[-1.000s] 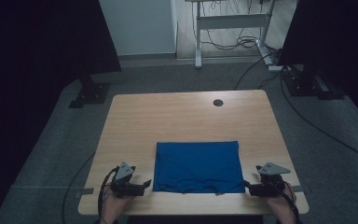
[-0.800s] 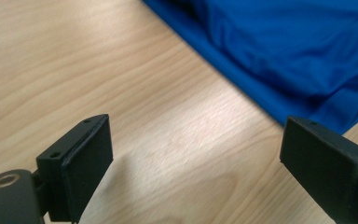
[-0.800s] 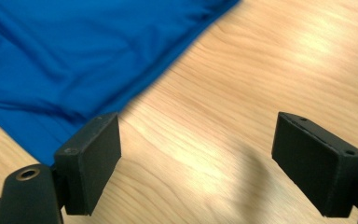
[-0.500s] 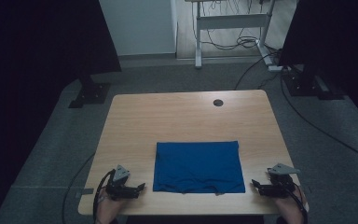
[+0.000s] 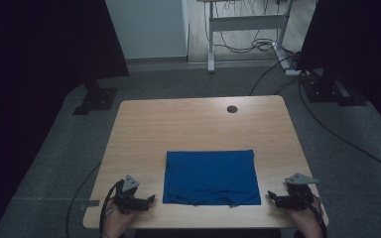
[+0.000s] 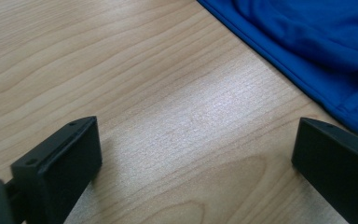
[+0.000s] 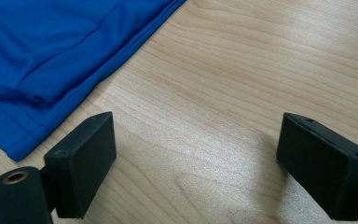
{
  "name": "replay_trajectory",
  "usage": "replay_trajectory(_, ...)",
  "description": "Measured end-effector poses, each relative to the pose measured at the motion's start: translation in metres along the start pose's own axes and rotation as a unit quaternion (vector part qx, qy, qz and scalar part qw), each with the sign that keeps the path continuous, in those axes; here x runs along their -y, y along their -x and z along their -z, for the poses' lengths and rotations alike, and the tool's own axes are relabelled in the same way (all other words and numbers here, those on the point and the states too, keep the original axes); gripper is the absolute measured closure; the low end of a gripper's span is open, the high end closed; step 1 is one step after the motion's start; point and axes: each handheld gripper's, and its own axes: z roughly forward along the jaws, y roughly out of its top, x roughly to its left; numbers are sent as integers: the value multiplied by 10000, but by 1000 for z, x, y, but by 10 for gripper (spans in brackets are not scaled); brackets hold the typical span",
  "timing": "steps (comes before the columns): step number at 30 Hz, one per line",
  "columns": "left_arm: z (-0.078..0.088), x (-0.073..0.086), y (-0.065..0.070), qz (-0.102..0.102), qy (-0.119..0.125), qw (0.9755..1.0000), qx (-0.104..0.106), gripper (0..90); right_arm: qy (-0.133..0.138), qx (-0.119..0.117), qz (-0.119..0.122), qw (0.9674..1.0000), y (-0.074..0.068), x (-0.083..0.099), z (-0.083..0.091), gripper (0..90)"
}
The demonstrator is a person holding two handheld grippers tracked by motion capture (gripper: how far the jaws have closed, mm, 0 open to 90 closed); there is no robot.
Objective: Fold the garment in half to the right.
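Your surface: light wooden table, round cable hole near far edge | lying on it: folded blue cloth, flat, toward your near edge

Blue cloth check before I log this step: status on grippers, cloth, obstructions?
Left gripper and right gripper open, jaws just widened, nothing between them. Blue cloth folded flat on table, between the grippers, untouched. Nothing in the way.

Plain blue cloth on light wood-grain table w/ black grippers
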Motion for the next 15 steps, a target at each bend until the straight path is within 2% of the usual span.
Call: replay_trajectory(15,0,-5,-2,-46,33,10000,3,56,-30,-39,36,10000,0,0,-1,76)
